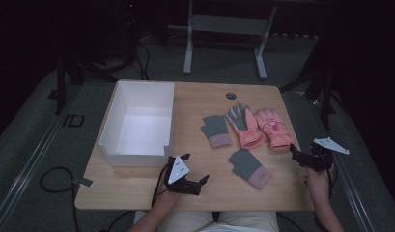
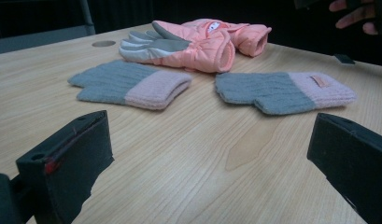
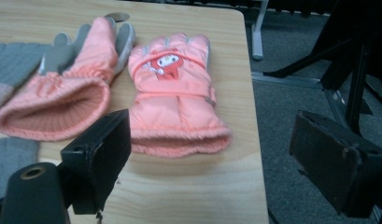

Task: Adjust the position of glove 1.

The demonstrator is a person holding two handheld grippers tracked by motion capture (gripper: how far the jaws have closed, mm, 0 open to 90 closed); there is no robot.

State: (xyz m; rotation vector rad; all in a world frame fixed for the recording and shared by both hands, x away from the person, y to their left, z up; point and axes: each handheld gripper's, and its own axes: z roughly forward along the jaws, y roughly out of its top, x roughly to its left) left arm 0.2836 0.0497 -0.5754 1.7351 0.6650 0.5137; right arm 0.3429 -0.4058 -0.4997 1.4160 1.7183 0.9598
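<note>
Gloves [image 1: 257, 126] lie right of box [image 1: 143, 122], unsorted; left gripper [image 1: 192, 170] and right gripper [image 1: 297, 155] wait near, jaws wide, empty.

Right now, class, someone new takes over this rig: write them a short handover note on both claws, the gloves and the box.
Left claw: open, holding nothing, near the table's front edge.
Right claw: open, holding nothing, at the table's right edge by the cartoon-print pink glove.
On the table: that glove, the palm-up pink glove, the far grey knit glove, the near grey knit glove.
White box: holds nothing.
Done: nothing. Left: probably all four gloves into the box.
</note>
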